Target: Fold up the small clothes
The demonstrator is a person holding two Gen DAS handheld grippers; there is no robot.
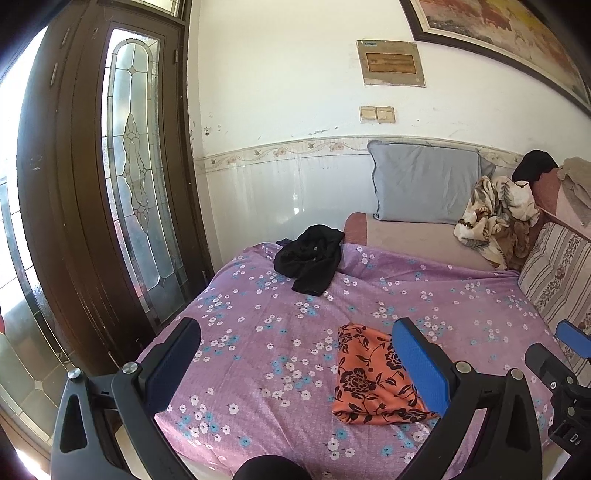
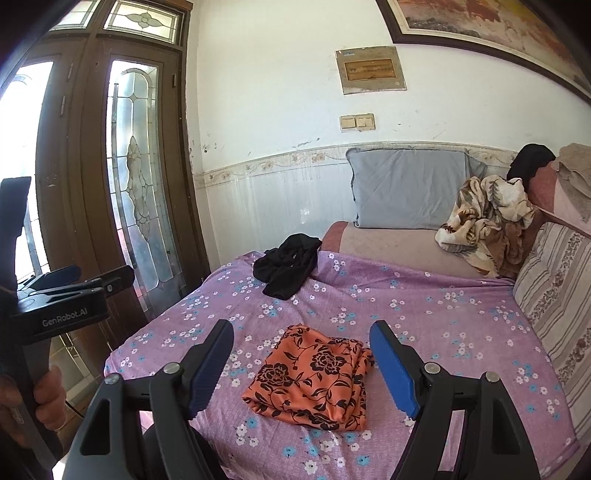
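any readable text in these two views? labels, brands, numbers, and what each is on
"GenRobot.AI": on the black body of the left gripper, seen in the right wrist view.
"D": on the black mount of the right gripper, at the right edge of the left wrist view; anything after it is cut off.
Wall plaque: has lettering and a small top label, too blurred to read.
Framed picture: no legible text.
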